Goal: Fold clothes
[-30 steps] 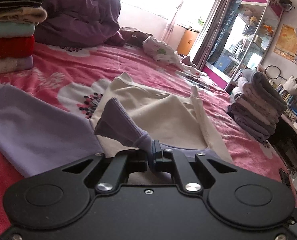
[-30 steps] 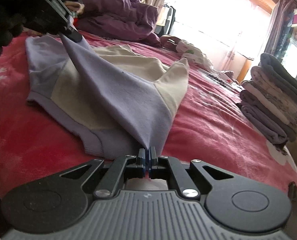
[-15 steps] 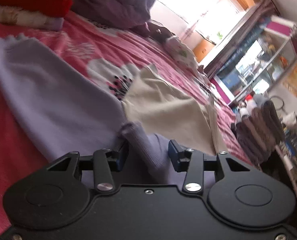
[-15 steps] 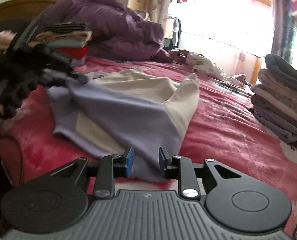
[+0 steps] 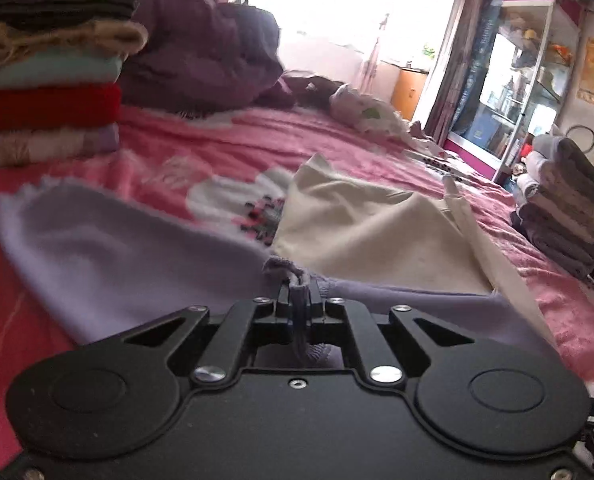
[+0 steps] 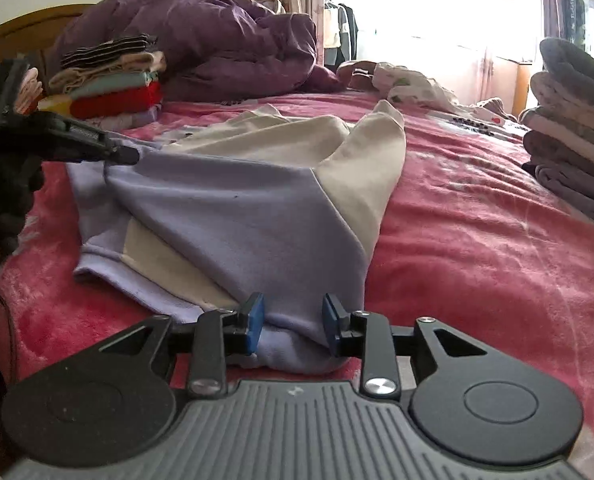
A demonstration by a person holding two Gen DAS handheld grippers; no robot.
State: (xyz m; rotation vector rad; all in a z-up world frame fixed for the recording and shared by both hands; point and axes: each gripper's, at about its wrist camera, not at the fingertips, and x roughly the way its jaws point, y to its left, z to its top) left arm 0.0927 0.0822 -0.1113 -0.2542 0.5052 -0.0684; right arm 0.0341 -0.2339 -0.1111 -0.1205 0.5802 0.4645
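1. Your left gripper has its jaws clamped tight on a bunched fold of the lilac fabric, and the cloth is squeezed into a thin ridge between them.
2. In the right wrist view, that same left gripper reaches in from the left edge and pinches the sweatshirt at its upper left corner, with a taut crease running away from the pinch.
3. Your right gripper sits with its jaws spread apart. The blue pads stand either side of the garment's near lilac corner, and the cloth lies loose between them, so nothing is gripped there.
4. The sweatshirt lies spread on the pink bedspread, lilac panels nearest you and cream panels further back. One cream sleeve is folded in across the body toward the right.
5. At your far left stands a stack of folded clothes: a dark piece on top, then tan, mint, red and a pale piece at the bottom.
6. Behind it a purple duvet is heaped by the headboard.
7. Off to your right, at the bed's edge, there's a second pile of folded grey and mauve clothes.
8. A small crumpled white garment lies far up the bed, near the bright window.
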